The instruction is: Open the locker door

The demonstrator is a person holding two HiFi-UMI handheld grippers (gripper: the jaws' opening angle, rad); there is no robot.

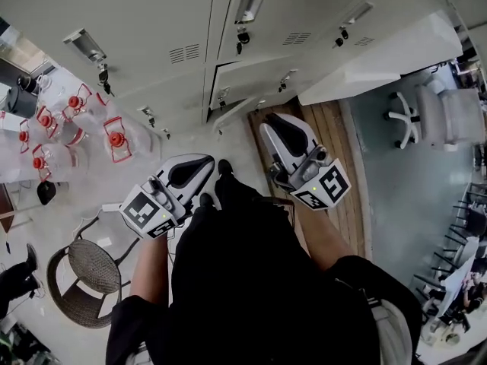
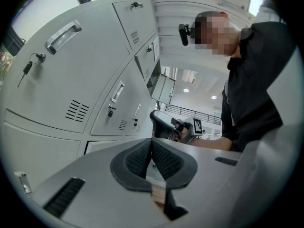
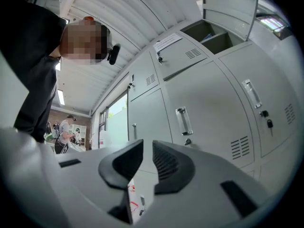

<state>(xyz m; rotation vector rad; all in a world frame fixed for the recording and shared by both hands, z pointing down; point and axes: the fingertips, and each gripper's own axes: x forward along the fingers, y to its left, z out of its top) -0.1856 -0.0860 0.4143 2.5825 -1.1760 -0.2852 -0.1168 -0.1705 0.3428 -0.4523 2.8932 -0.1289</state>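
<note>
Lockers (image 1: pixel 152 29) of pale grey fill the wall ahead, and the locker door (image 1: pixel 247 86) low in the middle stands slightly ajar with a dark slit along its left edge, its handle too foreshortened to make out. Well short of it, the left claw (image 1: pixel 199 166) (image 2: pixel 152 146) has its pads pressed together at the tips with nothing between them. The right claw (image 1: pixel 275 126) (image 3: pixel 147 151) shows a slim gap between its pads and holds nothing, while the person's black clothing (image 1: pixel 259 280) hides the floor below both.
</note>
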